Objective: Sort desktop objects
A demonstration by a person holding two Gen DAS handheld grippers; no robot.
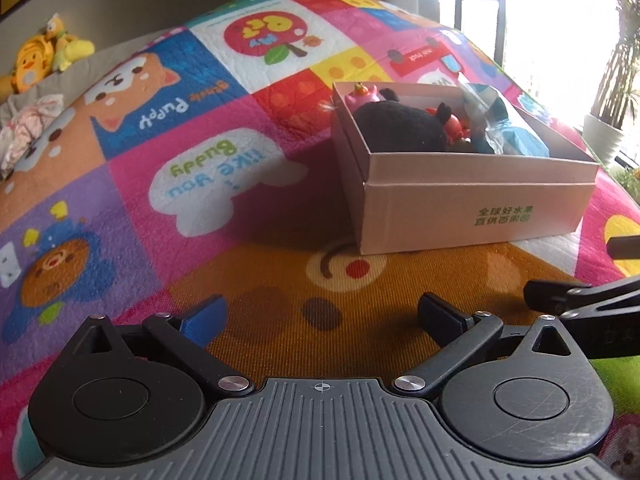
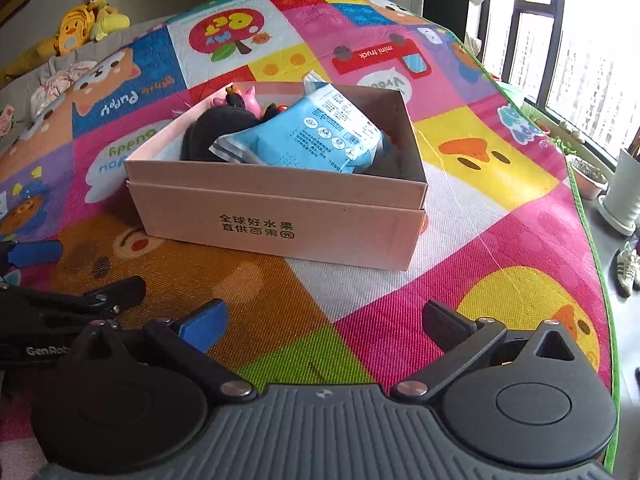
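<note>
Left gripper & right gripper both hovered low over the play mat, jaws wide apart, nothing held. Cardboard box sat on the mat ahead of both, well apart from the jaws. Inside it: blue packet lying atop a black plush, pink toy at the far end.

Home room, cartoon play mat, plush toys, window plants
</note>
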